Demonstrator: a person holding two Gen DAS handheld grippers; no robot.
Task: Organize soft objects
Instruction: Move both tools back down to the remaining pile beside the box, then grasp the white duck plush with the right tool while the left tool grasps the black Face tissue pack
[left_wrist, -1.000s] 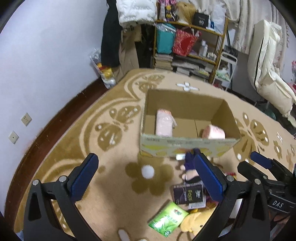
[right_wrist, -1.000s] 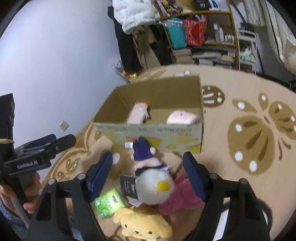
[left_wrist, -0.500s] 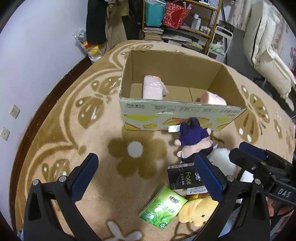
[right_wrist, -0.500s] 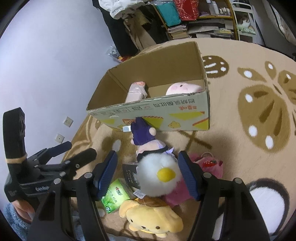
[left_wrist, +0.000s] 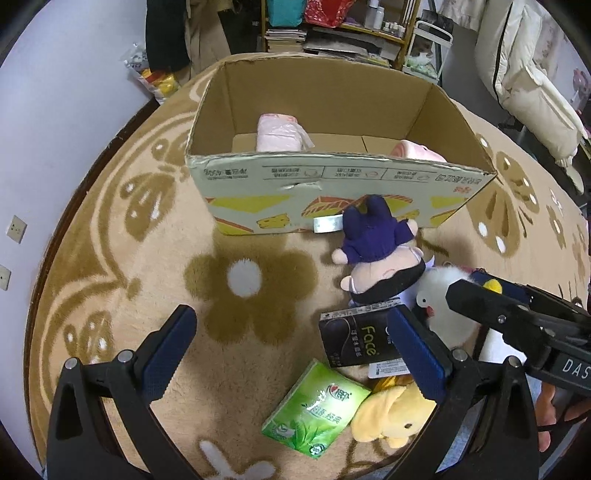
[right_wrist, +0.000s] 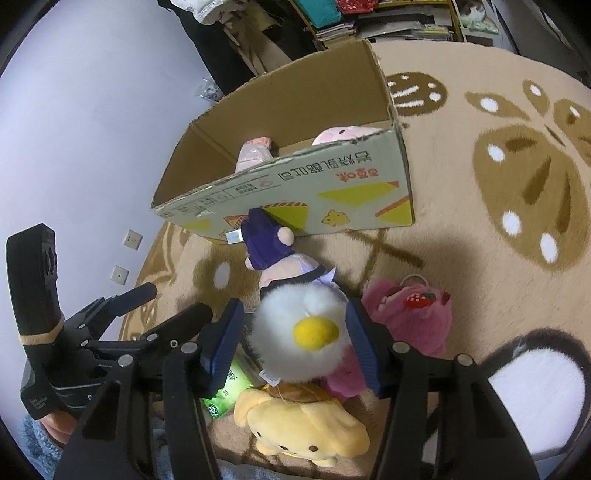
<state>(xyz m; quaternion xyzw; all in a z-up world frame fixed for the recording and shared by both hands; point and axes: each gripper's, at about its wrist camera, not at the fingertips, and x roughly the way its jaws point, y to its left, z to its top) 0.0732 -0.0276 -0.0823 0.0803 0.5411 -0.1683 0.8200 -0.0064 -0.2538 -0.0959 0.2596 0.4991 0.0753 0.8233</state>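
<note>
Cardboard box (right_wrist: 332, 192) on rug (left_wrist: 110, 206), two pink soft items already inside. White duck plush (right_wrist: 303, 332) sits on the toy pile, directly between right gripper (right_wrist: 295, 347) pads, jaws wide, bracketing, not yet squeezing. Left gripper (left_wrist: 291, 354) wide open, empty, over rug, farther off. Right is nearer.

1. The box (left_wrist: 332, 177) is matt brown cardboard, printed outside.
2. The rug (left_wrist: 110, 236) is thick, fuzzy pile.
3. The white duck (right_wrist: 303, 332) is fluffy plush; the yellow dog (right_wrist: 306, 424) is smoother plush.
4. The green tissue pack (left_wrist: 314, 410) is glossy plastic wrap.
5. The gripper pads (right_wrist: 225, 347) are ribbed blue rubber on matt black plastic.
</note>
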